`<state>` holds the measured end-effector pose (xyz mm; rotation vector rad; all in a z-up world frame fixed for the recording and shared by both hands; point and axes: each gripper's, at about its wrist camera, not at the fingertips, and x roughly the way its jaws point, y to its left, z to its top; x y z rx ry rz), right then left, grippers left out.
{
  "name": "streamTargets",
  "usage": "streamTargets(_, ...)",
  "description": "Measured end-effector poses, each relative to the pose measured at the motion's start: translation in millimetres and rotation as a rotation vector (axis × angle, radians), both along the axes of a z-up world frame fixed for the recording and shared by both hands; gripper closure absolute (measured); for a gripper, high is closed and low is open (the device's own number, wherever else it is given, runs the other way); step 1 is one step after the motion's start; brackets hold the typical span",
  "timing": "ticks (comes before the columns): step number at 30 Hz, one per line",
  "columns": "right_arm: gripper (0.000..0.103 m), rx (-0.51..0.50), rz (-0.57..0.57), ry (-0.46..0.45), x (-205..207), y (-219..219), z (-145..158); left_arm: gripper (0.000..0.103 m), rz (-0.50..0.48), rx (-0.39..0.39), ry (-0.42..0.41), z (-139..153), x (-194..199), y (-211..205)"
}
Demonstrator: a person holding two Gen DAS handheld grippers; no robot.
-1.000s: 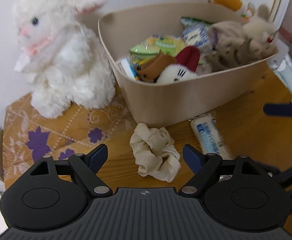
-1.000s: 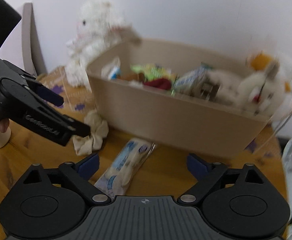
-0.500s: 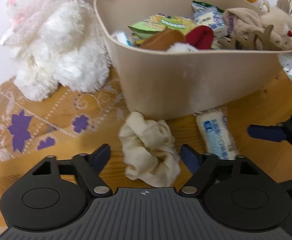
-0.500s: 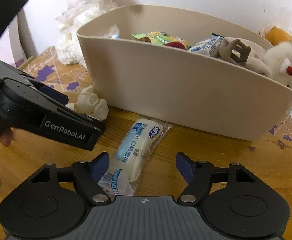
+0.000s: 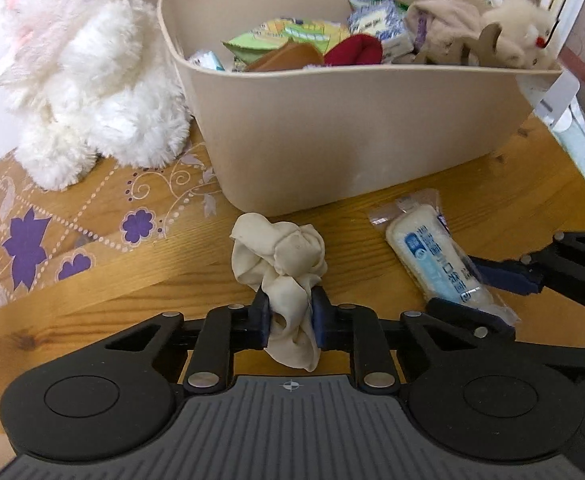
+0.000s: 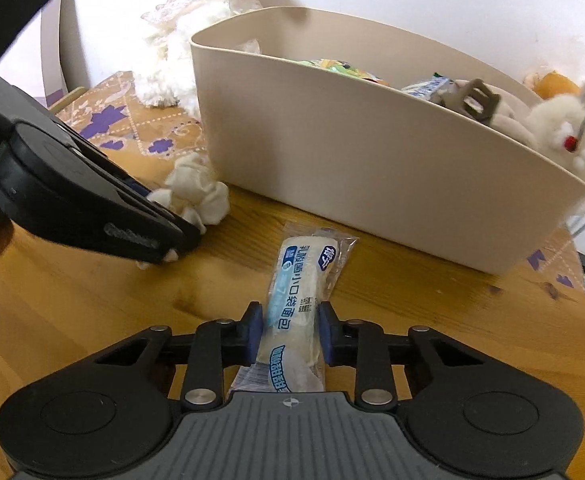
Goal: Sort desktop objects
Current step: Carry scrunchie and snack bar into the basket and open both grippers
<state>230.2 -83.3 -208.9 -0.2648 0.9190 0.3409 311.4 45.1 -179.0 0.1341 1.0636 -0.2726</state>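
1. The left gripper point(image 5: 290, 314) is closing its jaws, and its pads already pinch the near tail of the scrunchie point(image 5: 280, 264), which lies on the table point(image 5: 372, 216) with most of its bulk ahead of the fingertips. Gripped by one loose fold, the cloth could slide out on the lift.
2. The right gripper point(image 6: 288, 328) is also closing, with its pads against the sides of the bread packet point(image 6: 298, 304), near its back half. The slick film may slip, or the soft roll may be crushed.
3. The long front end of the packet could droop and catch on the wall of the bin point(image 6: 372, 168) just beyond.
4. The grippers are close side by side, so they might knock each other when rising.
5. The bin looks full; dropped items may spill over its rim.
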Motion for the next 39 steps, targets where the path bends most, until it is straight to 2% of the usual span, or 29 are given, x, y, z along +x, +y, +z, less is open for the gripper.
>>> streamTargets(3, 0.079, 0.0, 0.007, -0.001, -11.8, -10.4, 4.9, 0.083, -0.002, -0.032, -0.024, 10.6, -12.7, 0.4)
streamTargets(8, 0.079, 0.006, 0.017, -0.025, -31.1, -33.2, 23.7, 0.083, -0.016, -0.043, -0.061, 32.5, -20.3, -4.4)
streamTargets(21, 0.079, 0.073, 0.032, -0.175, -43.5, -73.3, 106.3, 0.084, -0.063, -0.04, -0.205, 89.5, -44.9, 13.6)
streamTargets(31, 0.079, 0.088, -0.003, -0.304, -22.9, -94.8, 158.2, 0.084, -0.101, -0.042, -0.337, 146.4, -37.2, -1.2)
streamTargets(35, 0.079, 0.076, -0.012, -0.342, -4.6, -97.2, 173.7, 0.083, -0.121, -0.016, -0.375, 159.7, -20.0, -11.0)
streamTargets(39, 0.079, 0.067, -0.014, -0.377, 18.7, -90.7, 185.0, 0.083, -0.12, -0.024, -0.404, 171.2, 1.4, -20.6)
